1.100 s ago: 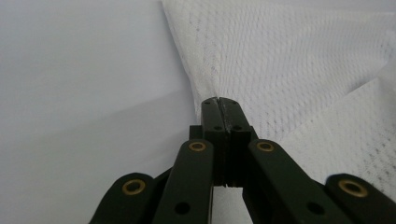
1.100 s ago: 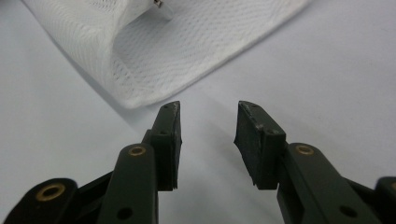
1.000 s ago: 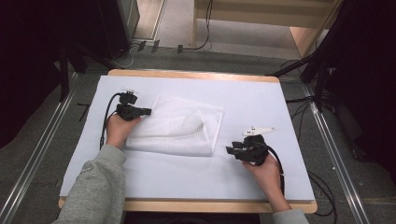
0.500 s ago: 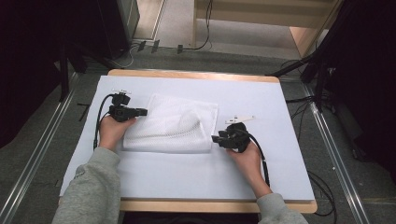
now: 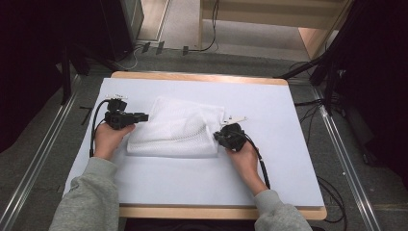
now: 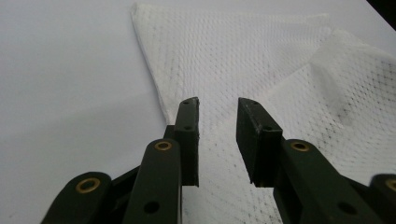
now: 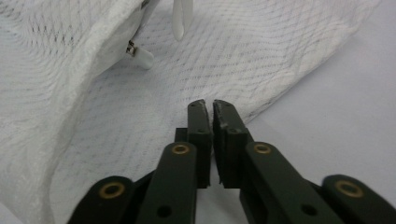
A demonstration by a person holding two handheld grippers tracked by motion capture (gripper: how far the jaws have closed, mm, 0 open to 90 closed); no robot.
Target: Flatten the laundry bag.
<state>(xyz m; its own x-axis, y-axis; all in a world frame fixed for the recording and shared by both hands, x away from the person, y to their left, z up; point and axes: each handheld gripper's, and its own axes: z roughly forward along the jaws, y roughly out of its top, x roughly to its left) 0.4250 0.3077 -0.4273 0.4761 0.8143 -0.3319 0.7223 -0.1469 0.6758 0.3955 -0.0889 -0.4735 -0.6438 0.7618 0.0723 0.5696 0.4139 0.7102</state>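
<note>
The white mesh bag [image 5: 175, 129] lies flat mid-table, not yet picked up. The left gripper [image 6: 217, 116] hangs over its edge, jaws apart. The right gripper [image 7: 208, 112], jaws nearly together, holds nothing.

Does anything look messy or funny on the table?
A little. The white mesh laundry bag lies crooked on the white table cover, rumpled, with a raised fold near its right end. Its white zipper pull hangs loose there. Nothing looks torn or spilled.
</note>
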